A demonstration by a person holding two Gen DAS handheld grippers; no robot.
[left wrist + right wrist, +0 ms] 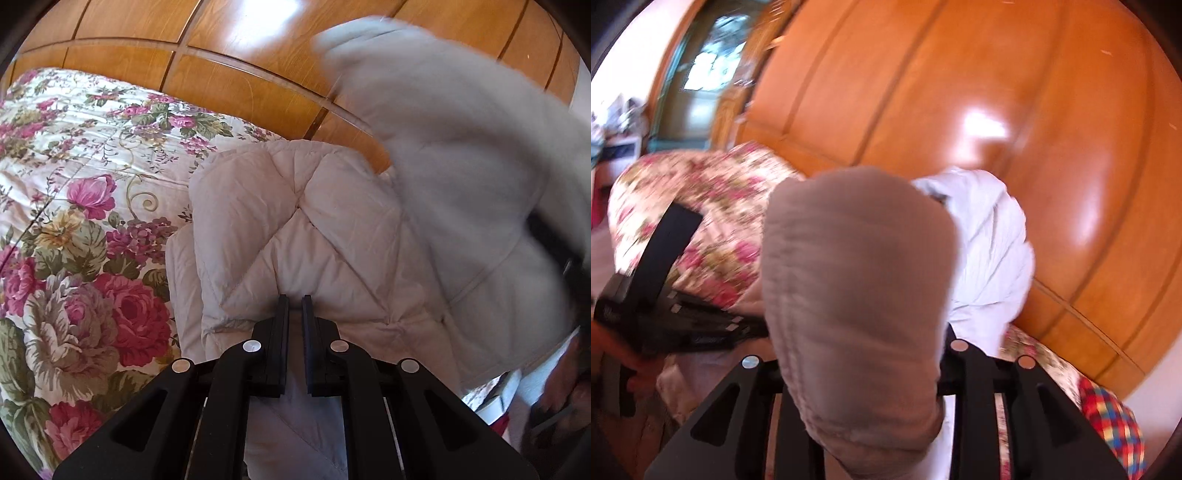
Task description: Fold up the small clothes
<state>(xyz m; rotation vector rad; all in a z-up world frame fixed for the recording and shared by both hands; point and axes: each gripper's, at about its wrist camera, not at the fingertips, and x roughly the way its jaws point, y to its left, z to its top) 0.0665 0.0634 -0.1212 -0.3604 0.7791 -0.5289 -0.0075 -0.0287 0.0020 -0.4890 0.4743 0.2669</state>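
One puffy quilted beige jacket w/ diamond stitching is lying on the floral bedspread by glossy wood panels. L gripper, angled down, is pinching its hem w/ jaws closed. R gripper is carrying a blurred fold; its jaws are hidden, can't tell.

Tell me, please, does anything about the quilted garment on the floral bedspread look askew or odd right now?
Yes. One part of the quilted garment is lifted and blurred at the right of the left wrist view, not lying flat, and in the right wrist view cloth drapes over the right gripper, hiding its fingers. The left gripper pins the near edge.
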